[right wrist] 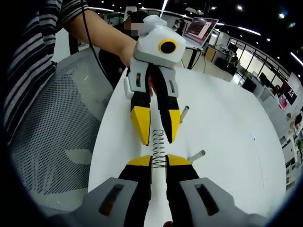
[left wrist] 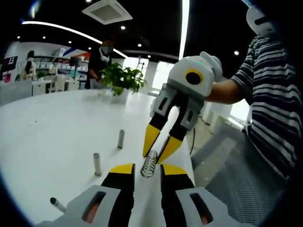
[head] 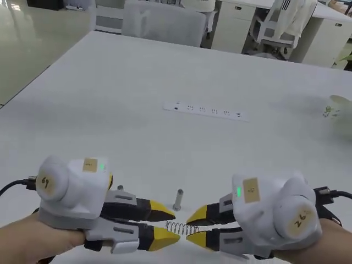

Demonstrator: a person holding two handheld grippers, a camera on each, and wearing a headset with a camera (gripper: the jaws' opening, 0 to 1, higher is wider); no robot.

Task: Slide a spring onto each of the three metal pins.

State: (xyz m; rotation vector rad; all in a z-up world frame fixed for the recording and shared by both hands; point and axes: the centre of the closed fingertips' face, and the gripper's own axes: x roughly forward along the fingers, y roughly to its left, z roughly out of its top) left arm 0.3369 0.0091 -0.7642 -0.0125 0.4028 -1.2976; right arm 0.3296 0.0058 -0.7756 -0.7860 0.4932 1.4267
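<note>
**One spring, carried end to end between two grippers**

Item: spring (head: pixel 177 227), a bare wire coil, lying level between the two sets of yellow tips. It is low over the table (head: pixel 165 82), close to the edge nearest the person (whether it touches the surface cannot be told).

Right gripper (head: pixel 190 227): jaws drawn nearly together. In its own view both tips press against the sides of one end of the spring, so it has hold of that end.

Left gripper (head: pixel 175 224): faces the right one, tip to tip. Its jaws are parted a little wider than the coil. The other end of the spring sits in the gap, and in the left gripper view a sliver of table shows on either side of it.

Pins, three, metal, all on the table beyond the spring and apart from it:
- standing pin (left wrist: pixel 120 139), upright
- second standing pin (left wrist: pixel 97 164), upright, nearer the left gripper
- lying pin (left wrist: pixel 57 204), on its side

Surroundings:
- power strip (head: pixel 202 109), white, flat at mid-table, well apart from the work
- cup (head: pixel 336 106), at the far right of the table
- mesh chair (right wrist: pixel 52 142), grey, at the table's near edge
- plant (left wrist: pixel 122 78), potted, at the table's far end
</note>
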